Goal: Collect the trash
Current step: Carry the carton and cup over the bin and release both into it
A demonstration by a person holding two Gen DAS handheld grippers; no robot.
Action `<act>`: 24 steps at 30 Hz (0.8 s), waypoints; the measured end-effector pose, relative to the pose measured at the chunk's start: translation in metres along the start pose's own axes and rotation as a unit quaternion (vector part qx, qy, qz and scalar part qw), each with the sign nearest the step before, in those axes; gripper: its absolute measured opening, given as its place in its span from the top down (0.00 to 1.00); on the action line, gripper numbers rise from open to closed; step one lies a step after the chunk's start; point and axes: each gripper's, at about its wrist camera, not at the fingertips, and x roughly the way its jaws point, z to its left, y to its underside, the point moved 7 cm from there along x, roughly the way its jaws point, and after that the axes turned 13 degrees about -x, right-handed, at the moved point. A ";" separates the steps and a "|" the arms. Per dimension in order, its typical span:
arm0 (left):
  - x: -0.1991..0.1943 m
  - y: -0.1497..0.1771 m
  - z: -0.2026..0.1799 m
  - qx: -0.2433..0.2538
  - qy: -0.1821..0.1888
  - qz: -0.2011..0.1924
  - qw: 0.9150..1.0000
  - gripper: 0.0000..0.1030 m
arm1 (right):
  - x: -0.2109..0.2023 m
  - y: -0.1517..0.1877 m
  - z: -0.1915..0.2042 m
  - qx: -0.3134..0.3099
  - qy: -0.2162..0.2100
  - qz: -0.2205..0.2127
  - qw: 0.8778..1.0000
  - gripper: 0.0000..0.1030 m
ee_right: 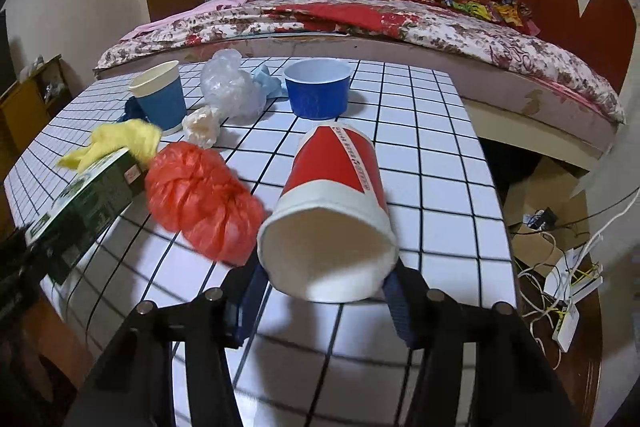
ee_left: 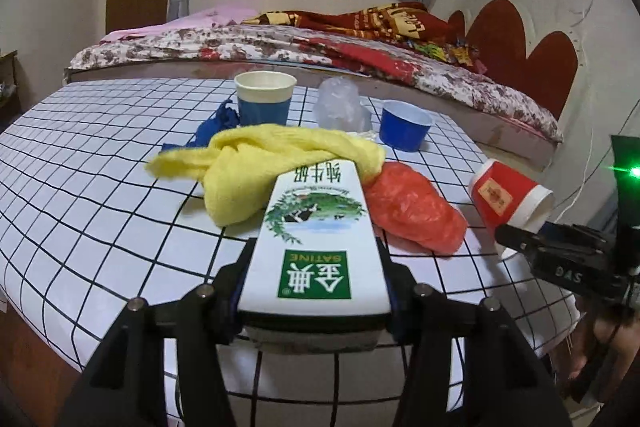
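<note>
My left gripper point(ee_left: 316, 279) is shut on a white and green milk carton point(ee_left: 316, 227), held above the near edge of the checked table point(ee_left: 100, 187); the carton also shows in the right wrist view point(ee_right: 88, 195). My right gripper point(ee_right: 324, 283) is shut on a red and white paper cup point(ee_right: 332, 203), mouth towards the camera; the cup shows at the right in the left wrist view point(ee_left: 508, 195). On the table lie a red plastic bag point(ee_right: 200, 199), a yellow cloth point(ee_left: 248, 163), a clear plastic bag point(ee_right: 232, 91) and a small crumpled wrapper point(ee_right: 200, 127).
A blue paper cup point(ee_left: 264, 99) and a blue bowl point(ee_right: 318, 93) stand at the back of the table, with a blue glove point(ee_left: 216, 125) beside the cup. A bed point(ee_right: 360, 19) runs behind the table. Cables and a power strip point(ee_right: 564, 291) lie on the floor at the right.
</note>
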 end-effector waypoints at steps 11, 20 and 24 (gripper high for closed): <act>-0.028 0.028 -0.015 0.009 0.034 -0.010 0.999 0.48 | -0.047 0.030 -0.004 -0.004 0.016 -0.010 1.000 0.47; -0.060 0.043 -0.044 0.037 0.071 -0.024 0.997 0.48 | -0.101 0.069 -0.015 0.011 0.038 -0.031 0.999 0.47; -0.073 0.052 -0.064 0.052 0.092 -0.023 0.994 0.48 | -0.127 0.090 -0.027 0.018 0.049 -0.037 0.998 0.47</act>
